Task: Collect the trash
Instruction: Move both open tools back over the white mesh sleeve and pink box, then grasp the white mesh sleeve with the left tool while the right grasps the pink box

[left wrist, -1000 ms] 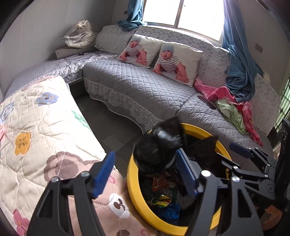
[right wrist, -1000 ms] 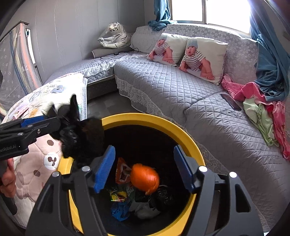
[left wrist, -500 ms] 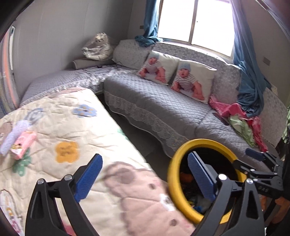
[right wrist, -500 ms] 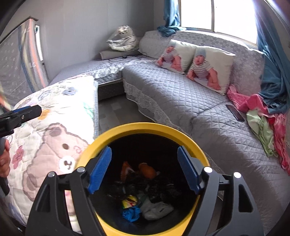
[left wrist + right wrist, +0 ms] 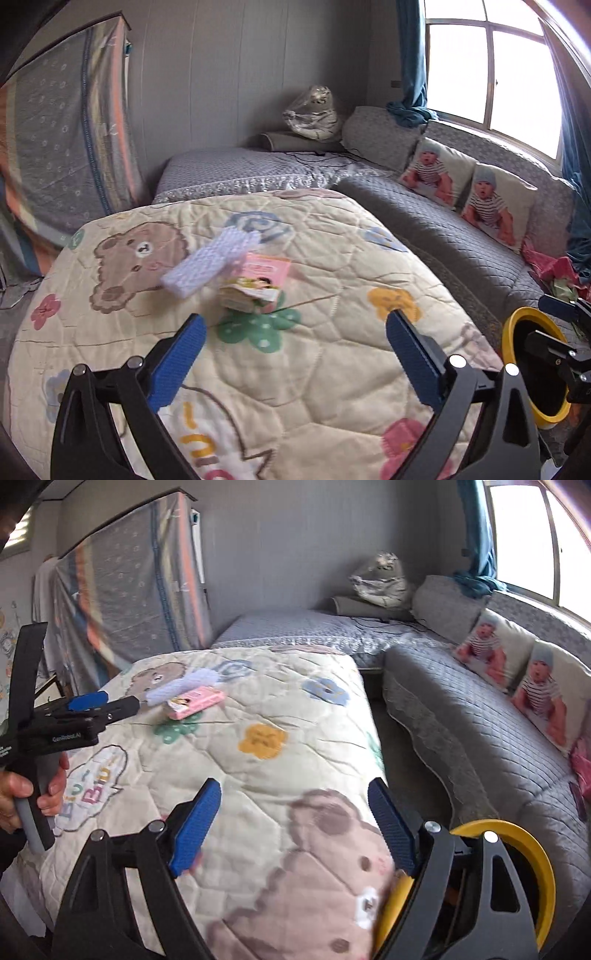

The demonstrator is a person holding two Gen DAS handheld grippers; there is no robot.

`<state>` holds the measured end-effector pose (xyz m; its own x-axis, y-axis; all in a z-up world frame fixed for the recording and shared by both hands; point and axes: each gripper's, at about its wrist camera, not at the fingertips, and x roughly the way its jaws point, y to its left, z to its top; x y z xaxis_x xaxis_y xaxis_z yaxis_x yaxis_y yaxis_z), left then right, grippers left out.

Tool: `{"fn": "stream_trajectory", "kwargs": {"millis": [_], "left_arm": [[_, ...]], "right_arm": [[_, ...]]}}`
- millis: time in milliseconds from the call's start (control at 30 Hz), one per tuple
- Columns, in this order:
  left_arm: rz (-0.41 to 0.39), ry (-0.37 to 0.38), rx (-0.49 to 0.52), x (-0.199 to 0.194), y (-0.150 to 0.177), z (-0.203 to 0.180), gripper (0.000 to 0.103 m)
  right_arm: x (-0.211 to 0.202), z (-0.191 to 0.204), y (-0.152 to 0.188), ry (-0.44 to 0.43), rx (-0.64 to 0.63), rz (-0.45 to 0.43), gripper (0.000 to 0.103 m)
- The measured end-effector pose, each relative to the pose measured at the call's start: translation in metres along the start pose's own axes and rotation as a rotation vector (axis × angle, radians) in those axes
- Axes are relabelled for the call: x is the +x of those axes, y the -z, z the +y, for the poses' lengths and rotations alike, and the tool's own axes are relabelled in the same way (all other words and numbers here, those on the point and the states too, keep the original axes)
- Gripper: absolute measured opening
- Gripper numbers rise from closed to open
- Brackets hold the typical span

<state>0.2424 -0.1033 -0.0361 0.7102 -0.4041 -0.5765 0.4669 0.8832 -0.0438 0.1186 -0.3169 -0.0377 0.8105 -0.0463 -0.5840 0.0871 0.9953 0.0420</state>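
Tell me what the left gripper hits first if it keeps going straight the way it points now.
Most likely the pink box lying on the quilt, just ahead between the open fingers of the left gripper. The white quilted packet overlaps its left edge. Depth is uncertain; the quilt itself could come first.

1. The left wrist view looks forward along its tool (image 5: 291,354), low over the quilt (image 5: 332,369), toward the far wall.
2. The right wrist view sits further right and back, by the bin (image 5: 532,853), facing likewise.
3. Both share the quilt, pink box (image 5: 258,280), sofa (image 5: 461,709) and bin.
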Motion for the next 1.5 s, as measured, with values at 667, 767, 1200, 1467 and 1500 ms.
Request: {"fn": "stream_trajectory", "kwargs": {"millis": [667,767,1200,1467,1500], "left_arm": [[0.084,-0.043,-0.062,0.074,-0.006,0.143,0.094],[0.106,-0.020,-0.062,0.091,-0.008,0.147,0.094],[0.200,0.009,-0.094,0.154,-0.024,0.168,0.094],[0.239,0.032,-0.078,0.188,-0.044,0.154,0.090],[0.247,0.040,-0.076,0.192,-0.047,0.153,0.087]], "right_arm": [[0.171,0.148,-0.065,-0.148,-0.075,0.182,0.078],[0.187,0.150,-0.070,-0.132,-0.061,0.207,0.078],[0.241,0.150,-0.075,-0.139,-0.056,0.314,0.078],[0.256,0.150,-0.082,-0.155,-0.057,0.314,0.074],[0.257,0.149,-0.083,-0.156,-0.056,0.311,0.069]]}}
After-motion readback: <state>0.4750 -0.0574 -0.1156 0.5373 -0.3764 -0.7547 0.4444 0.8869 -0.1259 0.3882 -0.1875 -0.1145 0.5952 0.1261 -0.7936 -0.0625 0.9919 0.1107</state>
